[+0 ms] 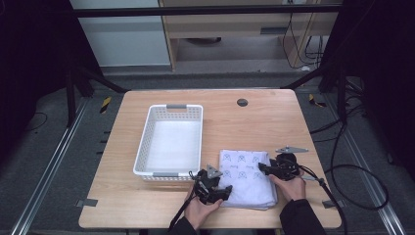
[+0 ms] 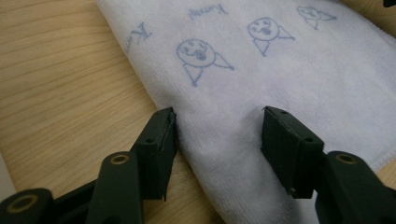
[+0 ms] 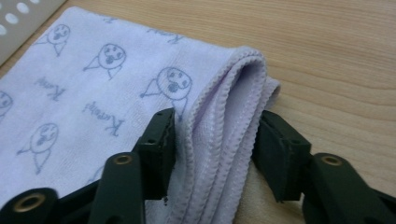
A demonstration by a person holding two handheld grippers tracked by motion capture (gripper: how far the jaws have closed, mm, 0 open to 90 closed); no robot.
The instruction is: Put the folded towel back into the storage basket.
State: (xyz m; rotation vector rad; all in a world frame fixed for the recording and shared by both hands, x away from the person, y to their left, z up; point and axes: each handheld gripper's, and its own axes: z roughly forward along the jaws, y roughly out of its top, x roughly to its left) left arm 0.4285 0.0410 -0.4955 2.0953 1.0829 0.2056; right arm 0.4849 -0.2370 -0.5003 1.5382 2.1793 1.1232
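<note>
Grippers, two, one in each hand. Left gripper (image 1: pixel 215 188): jaws wide, straddling the near left corner of the towel (image 1: pixel 246 178), one pad on the wood just beside the hem, the other over the cloth; not clamped. Right gripper (image 1: pixel 266 169): jaws part-way in, bracketing the stacked hems on the towel's right edge; both pads look to press the fold, so I judge it a grip on the towel.

Towel, one: pale, folded into a flat rectangle, printed with small faces and script, lying on the table (image 1: pixel 274 115) at its near right, just beside the basket (image 1: pixel 171 142).

Basket, one: white, perforated, rectangular, nothing visible inside it.

Table, one: light wood, with one round dark grommet (image 1: pixel 242 102) near the far edge.

Step in hand, judged: securing both sides of the folded towel before a lift. Next move calls for the left jaws to close on the corner layers, then an even raise by both hands, probably toward the basket, keeping the fold intact.
</note>
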